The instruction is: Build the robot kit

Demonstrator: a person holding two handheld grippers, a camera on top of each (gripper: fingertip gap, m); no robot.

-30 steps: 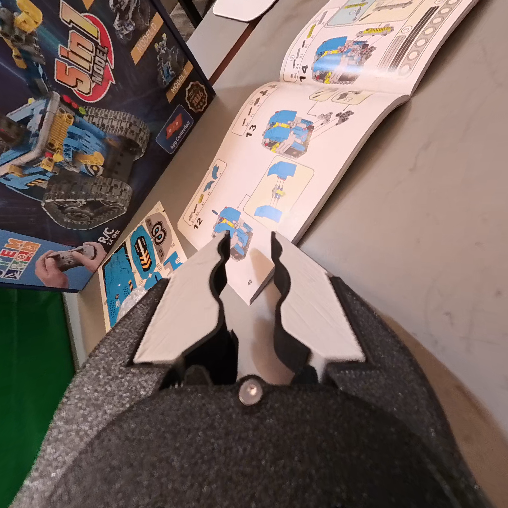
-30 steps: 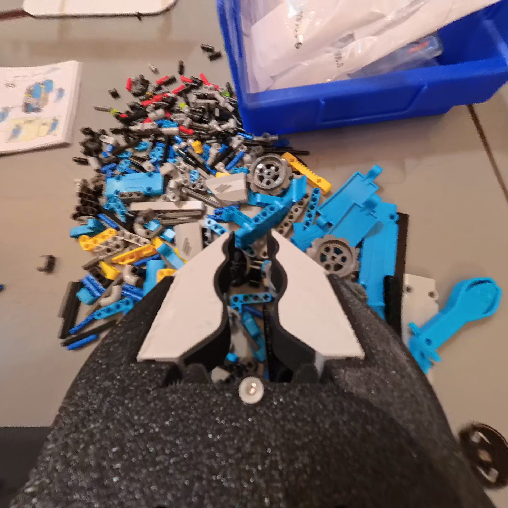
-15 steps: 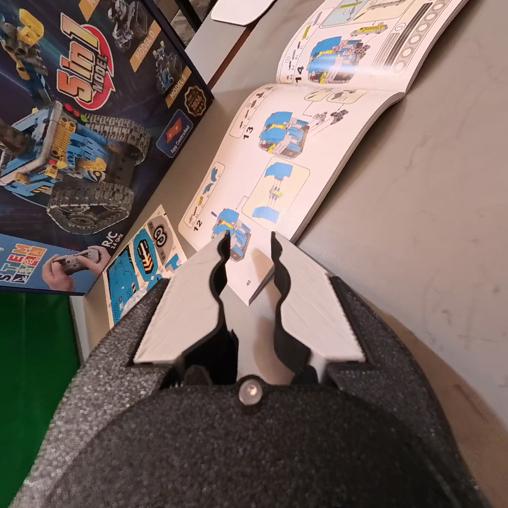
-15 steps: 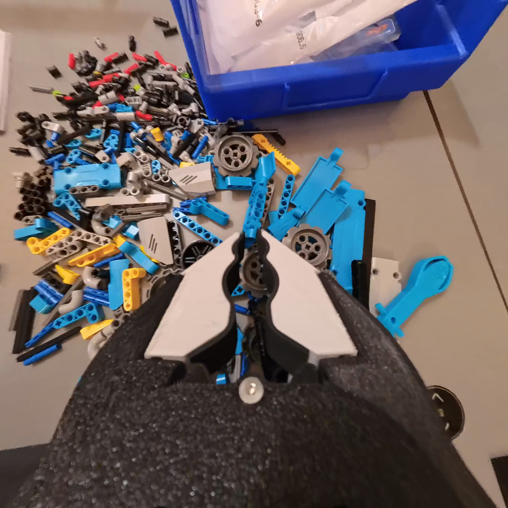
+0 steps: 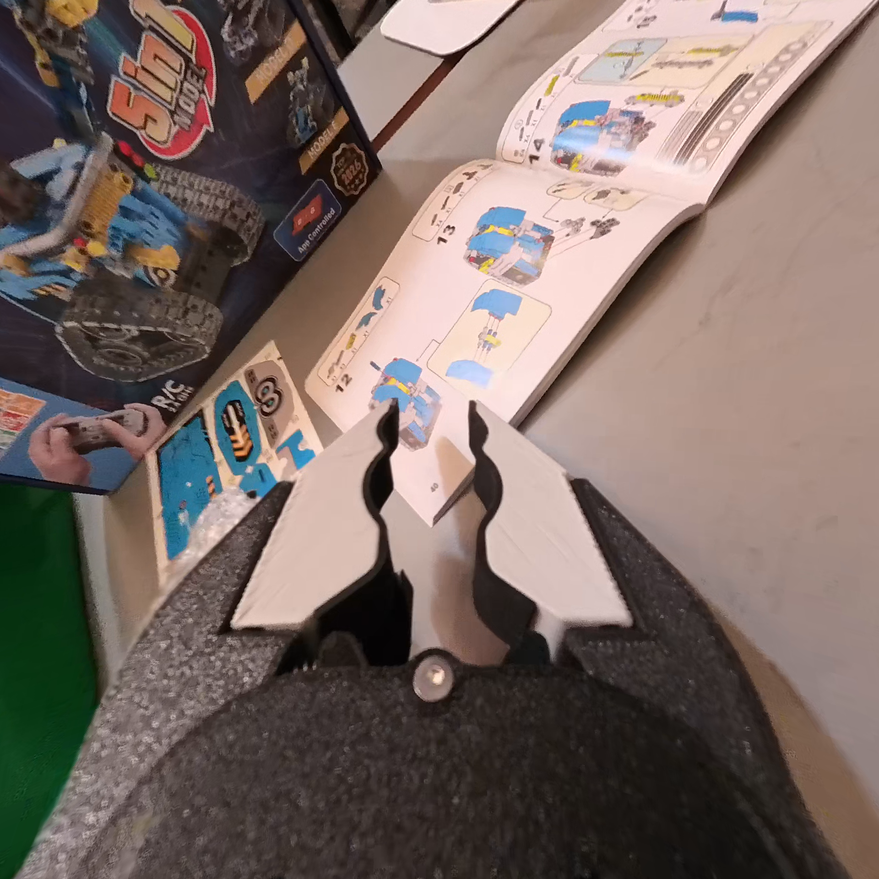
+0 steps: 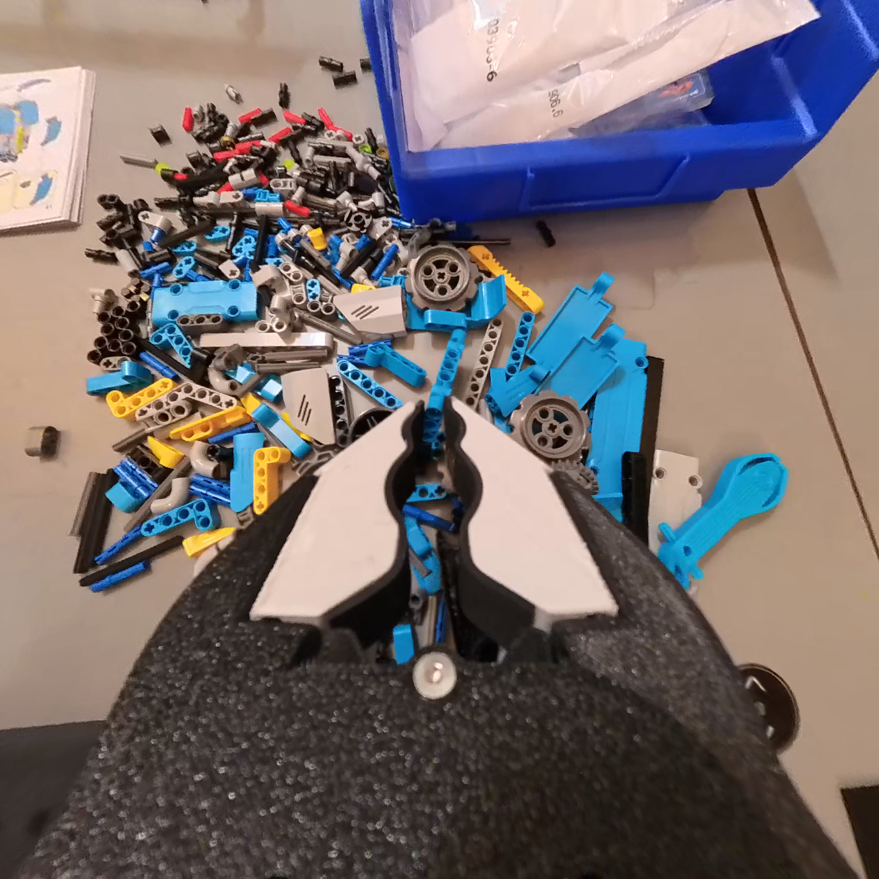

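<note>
- Pointing along the grey table (image 5: 713,380), the left gripper (image 5: 432,413) hung with jaws apart and empty over the near corner of the open instruction booklet (image 5: 499,285), a sticker sheet (image 5: 223,447) just beside it.
- The right gripper (image 6: 432,413) angled down over the brick pile (image 6: 285,342), its jaws nearly closed around a thin blue beam (image 6: 444,371); whether they pinched it I could not tell.
- A blue bin (image 6: 594,185) stood behind the pile.

Glossy paper booklet (image 5: 499,266), glossy cardboard box (image 5: 142,190), smooth plastic bin (image 6: 618,176) and bricks (image 6: 295,342) on a matt table (image 5: 713,380).
</note>
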